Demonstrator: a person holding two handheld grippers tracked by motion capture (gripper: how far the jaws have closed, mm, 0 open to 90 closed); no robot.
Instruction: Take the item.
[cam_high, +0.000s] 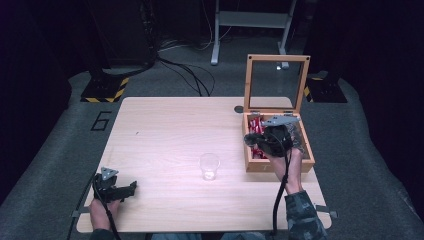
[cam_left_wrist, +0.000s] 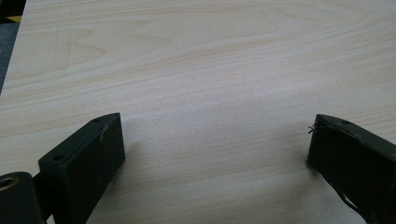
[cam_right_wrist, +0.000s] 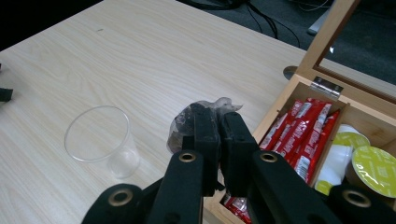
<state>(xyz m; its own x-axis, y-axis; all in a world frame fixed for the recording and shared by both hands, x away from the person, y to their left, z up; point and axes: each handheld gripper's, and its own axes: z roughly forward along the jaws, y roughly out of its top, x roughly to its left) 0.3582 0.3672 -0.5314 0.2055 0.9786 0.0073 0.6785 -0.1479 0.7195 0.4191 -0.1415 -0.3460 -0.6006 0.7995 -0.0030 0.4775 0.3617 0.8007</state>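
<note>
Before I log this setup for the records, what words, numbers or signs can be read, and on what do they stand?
"6": dark numeral on the grey floor, left of the table.
Red sachets in the wooden box: white print, too blurred to read.
Green-lidded pods in that box: marks too small to read.
Clear cup: no lettering.

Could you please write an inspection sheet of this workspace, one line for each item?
Surface: pale wooden table, bare in the middle.
Job's things: small pouch pinched in the right tongs; clear plastic cup upright; wooden box, lid raised, holding red sachets and green-lidded capsules.
Clutter: nothing seen.
Grippers: right tongs shut on the pouch, beside the box; left tongs open above bare table.
Cables: black cables on the floor behind the table.
Surroundings: grey carpet, striped stand base, dark room.
</note>
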